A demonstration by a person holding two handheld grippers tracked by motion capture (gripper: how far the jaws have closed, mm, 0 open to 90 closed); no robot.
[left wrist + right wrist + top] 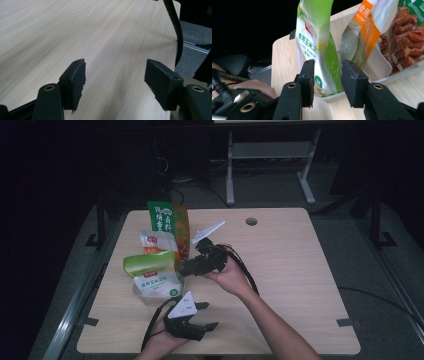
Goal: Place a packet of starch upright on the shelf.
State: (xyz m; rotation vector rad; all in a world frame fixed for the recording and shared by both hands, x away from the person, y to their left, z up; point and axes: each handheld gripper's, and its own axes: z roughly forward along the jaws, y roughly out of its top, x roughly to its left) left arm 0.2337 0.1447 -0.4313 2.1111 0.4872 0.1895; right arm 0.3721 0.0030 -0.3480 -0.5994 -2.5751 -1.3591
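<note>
1. Between the right gripper's jaws, in the right gripper view, stands the lower edge of the starch bag; the pads stand a little off it on both sides, not pressing. The jaws are partly open and hold nothing.
2. The bag's top is cut off by the upper edge of that view, and its print is only partly readable. In the high view the scene is dim and the right gripper is a dark shape whose jaws are hard to make out.
3. The starch bag stands upright at the near end of a clear tray, long axis vertical, its narrow edge towards the right gripper.
4. Behind it in the tray stand a white-and-orange bag and a snack bag, which is cut off at the right. The near bags hide the lower parts of those behind.
5. The left gripper has its jaws wide apart over bare table, holding nothing. In the high view it sits near the table's front edge, just short of the tray.
6. The left hand shows at the lower left of the right gripper view, partly hidden by its gripper.
</note>
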